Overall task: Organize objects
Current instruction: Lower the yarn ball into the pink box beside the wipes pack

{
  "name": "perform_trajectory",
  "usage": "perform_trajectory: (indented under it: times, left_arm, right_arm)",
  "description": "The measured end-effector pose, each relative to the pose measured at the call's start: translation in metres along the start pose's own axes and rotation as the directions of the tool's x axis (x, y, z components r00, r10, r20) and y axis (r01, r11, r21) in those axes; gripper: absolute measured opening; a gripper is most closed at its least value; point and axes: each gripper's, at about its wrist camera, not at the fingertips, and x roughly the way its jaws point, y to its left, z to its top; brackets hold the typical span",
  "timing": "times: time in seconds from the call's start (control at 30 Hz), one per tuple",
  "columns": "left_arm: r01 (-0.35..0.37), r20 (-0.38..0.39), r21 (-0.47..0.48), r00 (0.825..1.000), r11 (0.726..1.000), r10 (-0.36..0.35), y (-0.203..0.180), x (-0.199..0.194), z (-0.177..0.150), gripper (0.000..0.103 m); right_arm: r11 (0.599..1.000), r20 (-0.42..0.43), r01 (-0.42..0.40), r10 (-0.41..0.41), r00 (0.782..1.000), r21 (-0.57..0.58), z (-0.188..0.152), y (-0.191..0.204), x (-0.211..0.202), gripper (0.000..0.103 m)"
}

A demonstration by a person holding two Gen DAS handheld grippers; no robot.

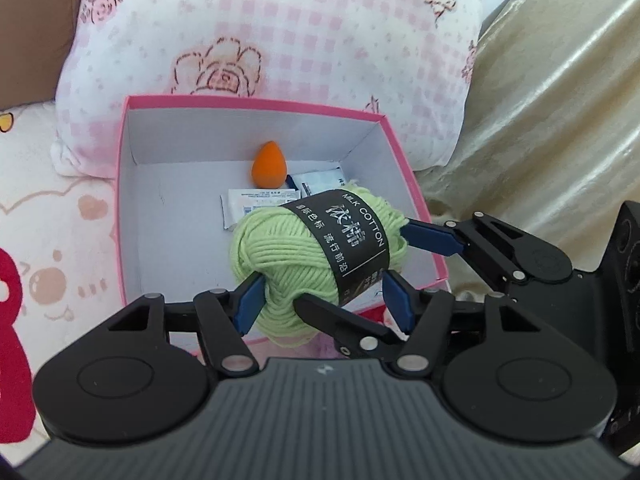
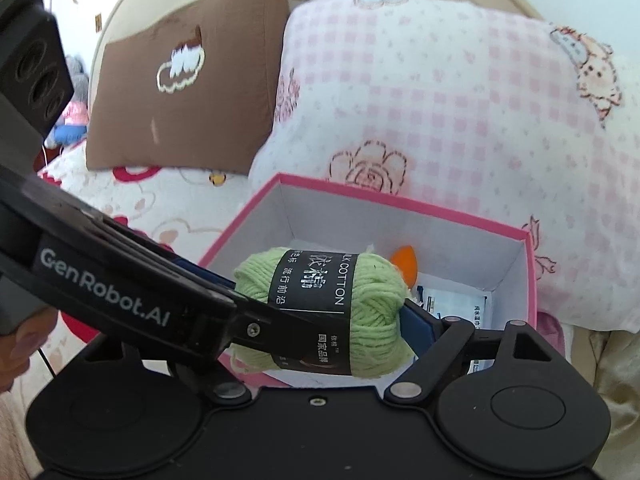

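Note:
A light green yarn ball (image 1: pixel 296 256) with a black paper band hangs over the near part of an open pink box (image 1: pixel 256 102). My right gripper (image 1: pixel 352 264) comes in from the right and is shut on the yarn, one finger at each end. My left gripper (image 1: pixel 324 300) is open; its left pad (image 1: pixel 250 300) touches the yarn and its right pad (image 1: pixel 400 300) stands clear. In the right wrist view the yarn (image 2: pixel 324 312) sits between my right gripper's (image 2: pixel 320 304) fingers above the box (image 2: pixel 400 200). Inside the box lie an orange sponge (image 1: pixel 269 166) and white sachets (image 1: pixel 260 204).
The box rests on a bed with a cartoon-print sheet (image 1: pixel 52 240). A pink checked pillow (image 1: pixel 280 32) lies behind the box and a brown pillow (image 2: pixel 184 80) to its left. Gold fabric (image 1: pixel 560 120) lies to the right.

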Motion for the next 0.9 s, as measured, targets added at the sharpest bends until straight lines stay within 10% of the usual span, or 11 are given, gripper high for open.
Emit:
perform_trajectory:
  times: [0.9]
  left_arm:
    - [-0.013, -0.032, -0.015, 0.999, 1.0, 0.012, 0.029, 0.07, 0.012, 0.061]
  right_arm:
    - [0.975, -0.098, -0.019, 0.041, 0.994, 0.22, -0.028, -0.038, 0.063, 0.088]
